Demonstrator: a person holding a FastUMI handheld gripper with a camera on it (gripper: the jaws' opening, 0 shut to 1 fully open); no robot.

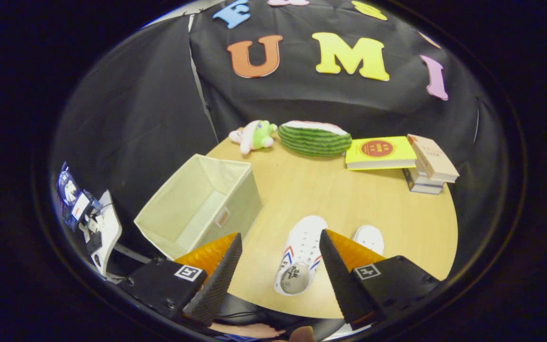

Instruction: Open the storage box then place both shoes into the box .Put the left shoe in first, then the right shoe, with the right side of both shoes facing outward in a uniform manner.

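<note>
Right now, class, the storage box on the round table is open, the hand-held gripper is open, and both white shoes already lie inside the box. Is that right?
Not quite. The gripper view shows the storage box open with nothing inside it. One white shoe lies on the table between the fingers of the open hand-held gripper, and the other shoe lies just beyond one finger.

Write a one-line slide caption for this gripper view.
Open gripper hovers over a white shoe between its fingers, second shoe beyond the right finger, open storage box beside them.
</note>
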